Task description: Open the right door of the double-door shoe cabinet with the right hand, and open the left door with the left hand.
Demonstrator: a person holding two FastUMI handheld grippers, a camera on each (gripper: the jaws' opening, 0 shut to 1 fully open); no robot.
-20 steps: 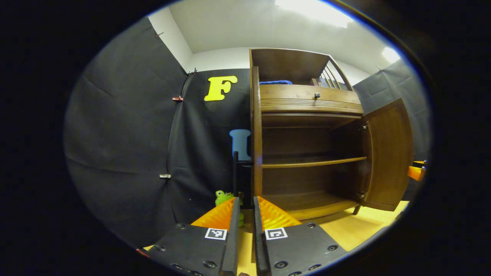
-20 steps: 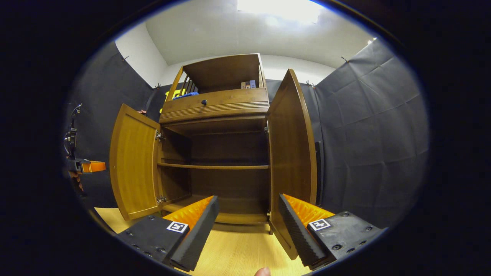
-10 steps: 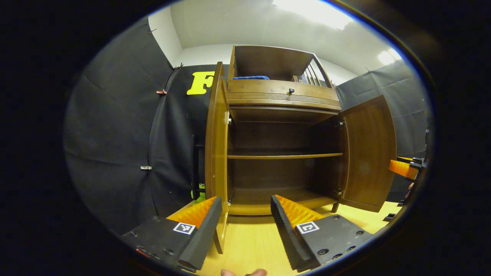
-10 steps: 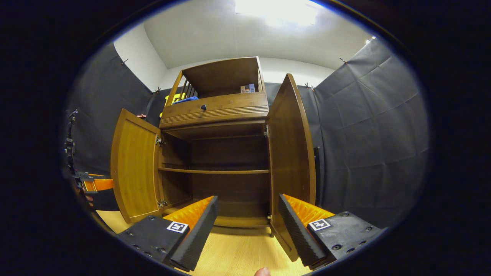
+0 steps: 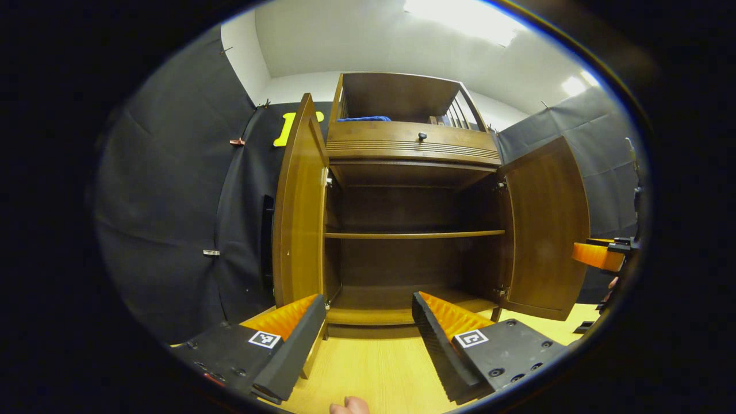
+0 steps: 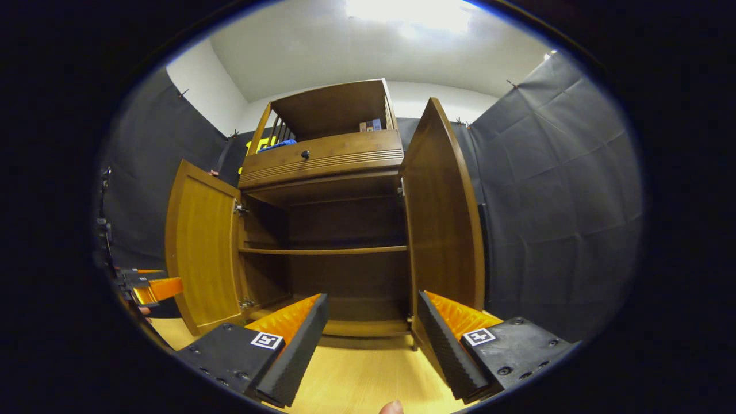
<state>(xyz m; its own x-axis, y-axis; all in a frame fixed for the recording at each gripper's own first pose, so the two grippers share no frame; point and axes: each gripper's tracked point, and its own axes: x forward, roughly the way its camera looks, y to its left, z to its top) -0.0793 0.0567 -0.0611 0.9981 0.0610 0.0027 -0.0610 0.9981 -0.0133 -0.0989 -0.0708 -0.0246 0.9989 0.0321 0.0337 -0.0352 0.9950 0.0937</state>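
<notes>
The brown wooden shoe cabinet [image 5: 411,146] stands with both doors swung wide. In the left gripper view its left door [image 5: 299,207] hangs just beyond my left finger, and its right door [image 5: 546,230] stands out at the far side. My left gripper [image 5: 367,296] is open, holding nothing, low before the cabinet's bottom board. In the right gripper view the right door [image 6: 443,230] stands close above my right finger and the left door [image 6: 201,253] opens away. My right gripper [image 6: 372,295] is open too. Each view catches the other gripper at its edge: the right gripper [image 5: 598,256] and the left gripper [image 6: 158,289].
Inside the cabinet runs one shelf [image 5: 414,234]. Above the doors is a drawer with a dark knob [image 5: 422,137], and a top compartment holds a blue cloth [image 5: 363,119] and small boxes [image 6: 371,125]. Light wooden floor [image 5: 374,368] lies below; black cloth walls surround the booth.
My left gripper, shut on the left door's edge a second ago, has opened, let it go and swung to face the cabinet. The right gripper stayed open, barely shifting.
</notes>
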